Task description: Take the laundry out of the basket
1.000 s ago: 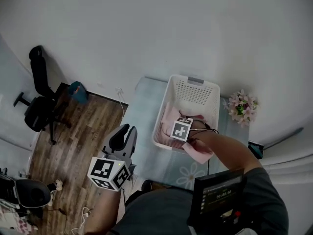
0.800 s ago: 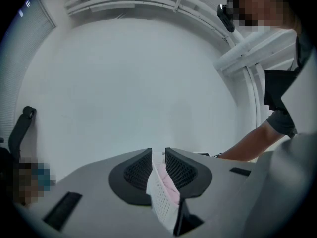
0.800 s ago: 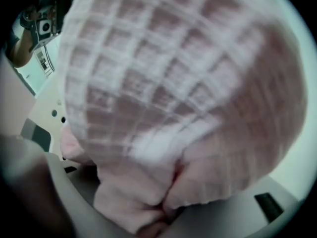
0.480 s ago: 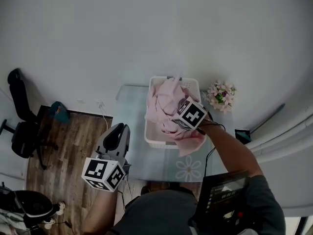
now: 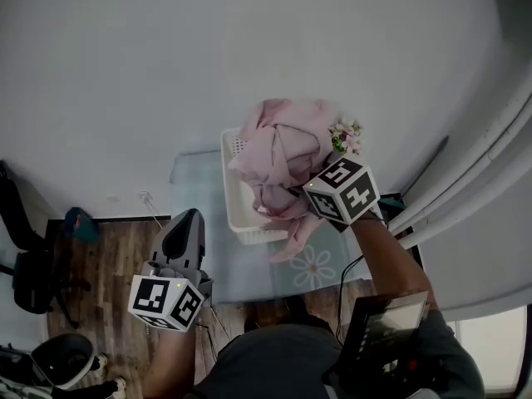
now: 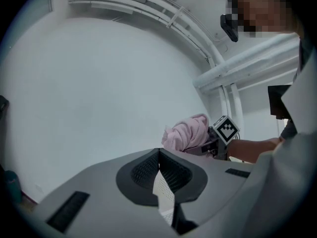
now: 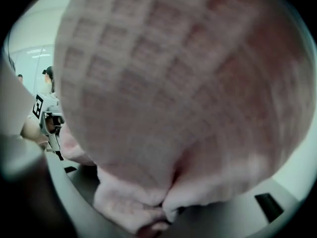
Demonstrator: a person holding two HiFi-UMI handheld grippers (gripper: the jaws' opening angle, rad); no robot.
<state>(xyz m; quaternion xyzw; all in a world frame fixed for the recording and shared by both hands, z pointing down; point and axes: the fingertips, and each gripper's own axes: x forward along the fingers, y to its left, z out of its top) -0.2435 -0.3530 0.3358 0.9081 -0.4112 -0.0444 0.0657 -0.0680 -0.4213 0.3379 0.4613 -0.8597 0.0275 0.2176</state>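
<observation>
Right gripper view shows the right gripper (image 7: 163, 209) clamped on bunched pink laundry (image 7: 173, 98), while the left gripper (image 6: 159, 155) is closed and empty.

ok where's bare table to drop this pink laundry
Bare table left of the basket, and the flower-print strip between the basket and the near edge. The far right corner is crowded: flowers and the hanging pink laundry.

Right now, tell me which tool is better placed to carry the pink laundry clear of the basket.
Right. The right tool is clamped on the pink laundry, held up over the basket. The left tool is shut, empty, off to the side.
</observation>
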